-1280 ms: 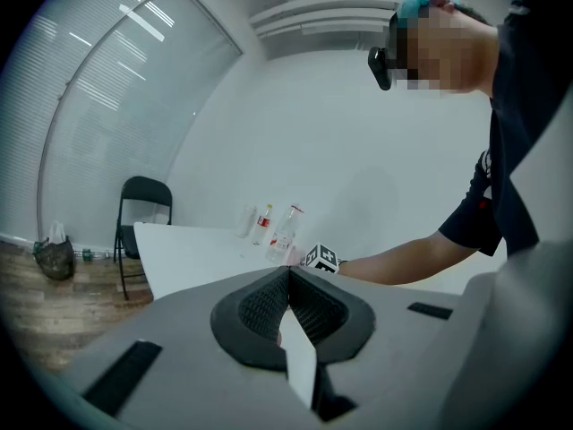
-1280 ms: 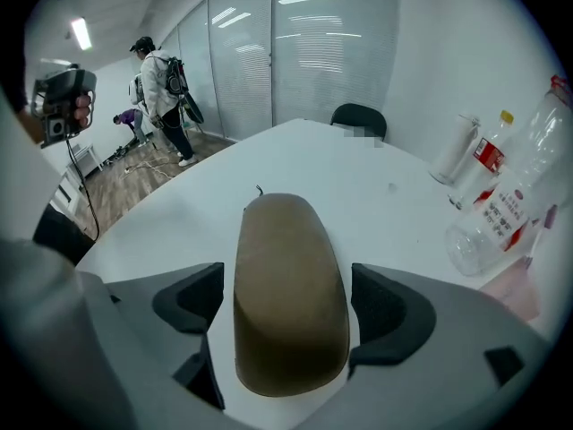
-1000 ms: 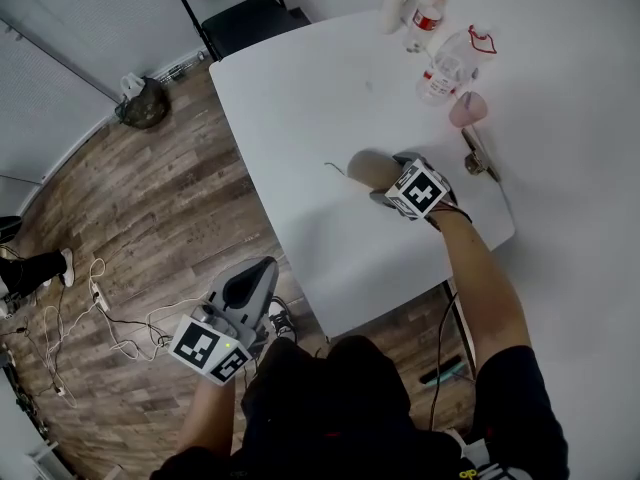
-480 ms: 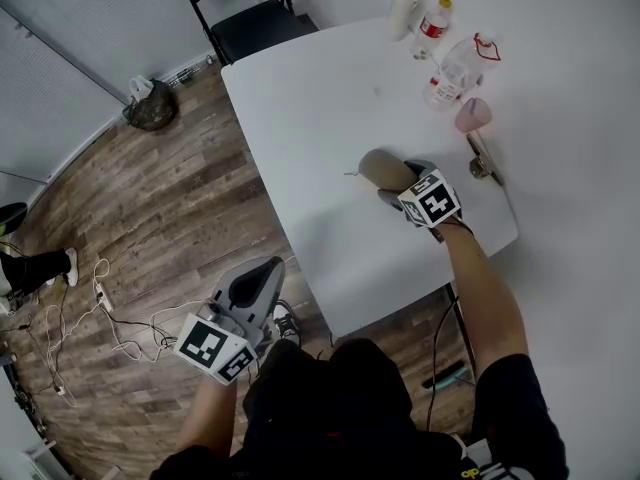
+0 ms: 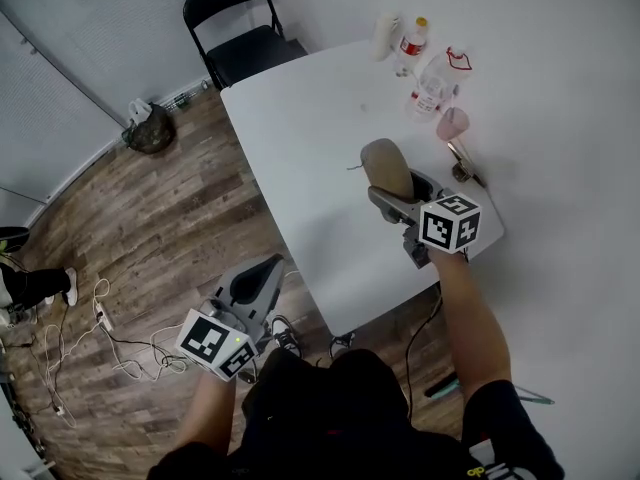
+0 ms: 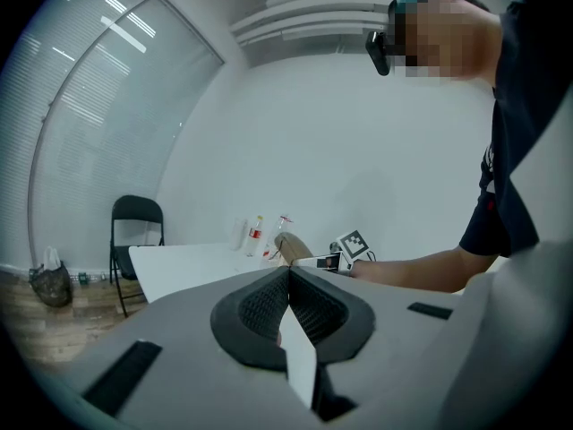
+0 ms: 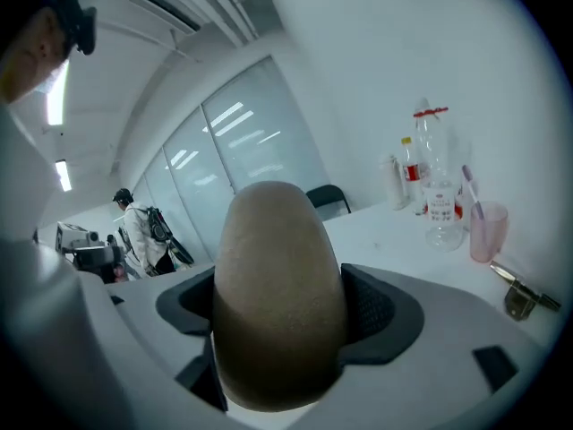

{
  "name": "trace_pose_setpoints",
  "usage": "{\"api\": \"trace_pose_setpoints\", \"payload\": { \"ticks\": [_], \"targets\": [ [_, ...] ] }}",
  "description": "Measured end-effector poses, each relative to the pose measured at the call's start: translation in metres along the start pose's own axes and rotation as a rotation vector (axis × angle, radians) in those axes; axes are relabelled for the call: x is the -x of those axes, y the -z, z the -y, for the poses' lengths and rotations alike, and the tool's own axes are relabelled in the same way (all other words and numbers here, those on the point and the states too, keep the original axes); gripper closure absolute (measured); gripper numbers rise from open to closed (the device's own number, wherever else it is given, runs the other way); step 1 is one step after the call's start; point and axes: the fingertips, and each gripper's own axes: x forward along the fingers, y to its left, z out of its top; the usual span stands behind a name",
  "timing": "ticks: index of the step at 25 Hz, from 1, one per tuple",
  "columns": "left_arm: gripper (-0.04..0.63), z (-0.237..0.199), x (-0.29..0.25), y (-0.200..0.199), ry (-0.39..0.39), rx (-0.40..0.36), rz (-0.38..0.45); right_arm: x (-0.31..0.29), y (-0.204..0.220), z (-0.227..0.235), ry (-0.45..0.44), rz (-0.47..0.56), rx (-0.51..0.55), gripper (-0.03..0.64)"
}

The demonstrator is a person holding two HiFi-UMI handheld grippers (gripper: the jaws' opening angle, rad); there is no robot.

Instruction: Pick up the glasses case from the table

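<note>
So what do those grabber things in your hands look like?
Both are grey plastic: the left gripper and right gripper each have two wide jaws with black ribbed pads and a white cube printed with black square markers. The person wears a black short-sleeved shirt.

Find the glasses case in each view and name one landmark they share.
Head view: glasses case right of centre, held in the right gripper over the table.
Left gripper view: small, mid-frame, just above the shut left gripper.
Right gripper view: fills the centre, clamped between the jaws.
Shared landmark: the red-labelled bottle at the table's far edge.
</note>
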Motion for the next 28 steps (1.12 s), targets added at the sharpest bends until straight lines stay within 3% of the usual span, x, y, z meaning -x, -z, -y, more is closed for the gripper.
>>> {"api": "trace_pose_setpoints", "payload": {
  "ticks": [10, 17, 22, 28],
  "targets": [
    [0.575, 0.027, 0.028, -0.051, 0.022, -0.068, 0.093, 0.089, -0.087, -0.117, -0.099, 0.314, 0.036, 0.210],
    [0.575, 0.053, 0.060, -0.092, 0.019, -0.116, 0.194, 0.158, -0.111, -0.184, -0.120, 0.460, 0.112, 0.210],
    [0.575, 0.068, 0.090, -0.127, 0.021, -0.155, 0.264, 0.200, -0.114, -0.228, -0.079, 0.500, 0.231, 0.210],
    [0.575, 0.061, 0.088, -0.152, 0.009, -0.207, 0.284, 0.204, -0.128, -0.237, -0.087, 0.522, 0.260, 0.210]
  ]
}}
